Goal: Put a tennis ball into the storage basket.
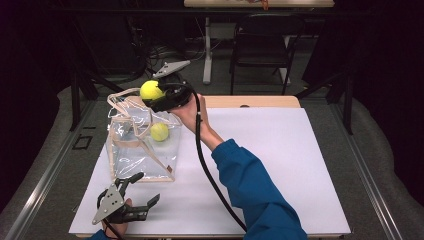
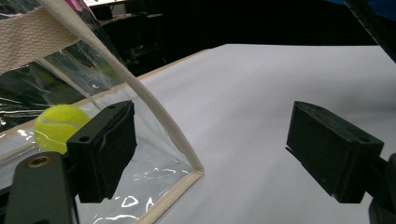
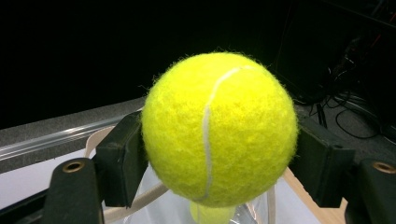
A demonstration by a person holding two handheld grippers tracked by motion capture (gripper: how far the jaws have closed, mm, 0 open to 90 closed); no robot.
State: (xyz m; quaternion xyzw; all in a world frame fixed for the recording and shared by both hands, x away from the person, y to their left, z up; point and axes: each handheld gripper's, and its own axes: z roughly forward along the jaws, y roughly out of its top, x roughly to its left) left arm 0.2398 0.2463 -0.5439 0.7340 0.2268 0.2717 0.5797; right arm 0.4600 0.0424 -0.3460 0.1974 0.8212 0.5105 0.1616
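Observation:
A clear plastic bag (image 1: 137,150) with beige trim and straps stands on the left of the white table top (image 1: 280,165). One yellow tennis ball (image 1: 159,131) lies inside it, also seen through the bag wall (image 2: 60,126). My right gripper (image 1: 154,95) is shut on a second tennis ball (image 1: 151,90) (image 3: 219,128), held above the bag's open top; the jaws press on both its sides. My left gripper (image 1: 142,187) (image 2: 212,149) stands open near the front left of the table, just in front of the bag's corner, with nothing between its jaws.
A beige strap (image 2: 154,116) of the bag runs down to its corner close to the left gripper's jaw. A black cable (image 1: 210,170) trails from the right gripper across the table. A dark chair (image 1: 262,42) and table legs stand behind the table.

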